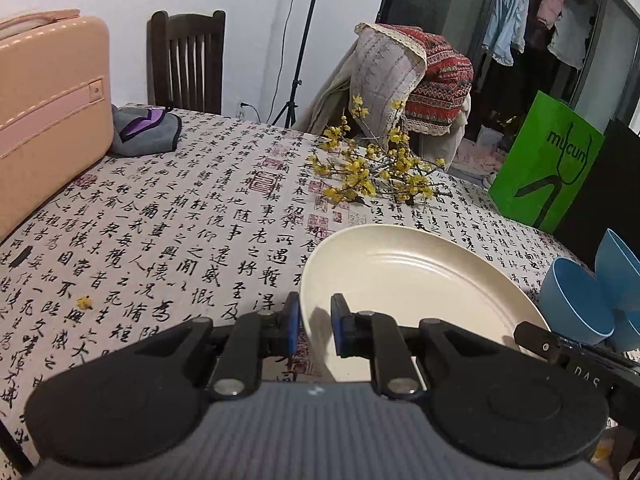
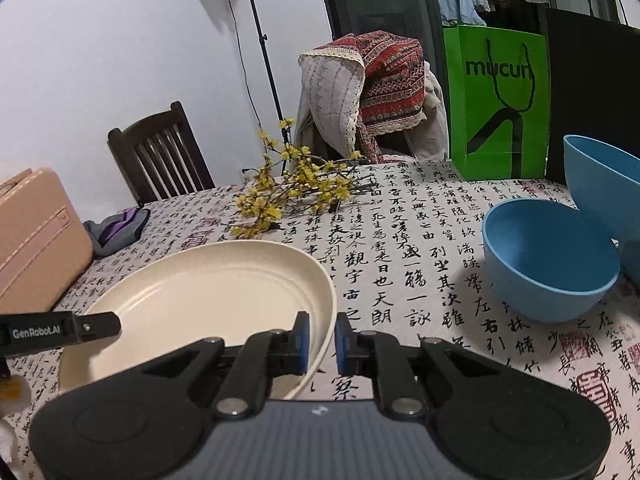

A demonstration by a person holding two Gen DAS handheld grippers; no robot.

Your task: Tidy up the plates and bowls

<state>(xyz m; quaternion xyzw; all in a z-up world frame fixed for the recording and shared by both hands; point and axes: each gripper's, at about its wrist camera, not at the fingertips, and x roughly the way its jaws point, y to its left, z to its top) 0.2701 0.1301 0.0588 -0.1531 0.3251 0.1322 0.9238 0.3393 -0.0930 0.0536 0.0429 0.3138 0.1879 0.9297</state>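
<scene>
While both claws are angled downward over the counter [image 1: 168, 216], a cream plate [image 1: 404, 280] is gripped at opposite edges. The left claw [image 1: 315, 326] is seen from its own camera with its blue pads [image 1: 293, 326] drawn narrow on the plate's left rim, one pad outside the rim and the other over the plate's inner slope. The right claw [image 2: 322, 342] is closed the same way on the plate's right rim, with its pads [image 2: 303, 340] set to either side of the edge. The plate appears tilted, with its far rim raised, and a shadow is cast beneath its near edge in the right wrist view; whether it is lifted fully clear of the patterned cloth cannot be told. The near part of the plate is hidden behind each claw's body. The hands that hold the claws are not shown in either view.

A blue bowl [image 2: 550, 260] is set upright on the counter to the right of the plate and well apart from the right claw. A second blue bowl [image 2: 604, 184], tipped on its side just behind the first, is cut off by the picture's right edge. Yellow flowering branches [image 2: 292, 184] are laid farther back on the counter.
</scene>
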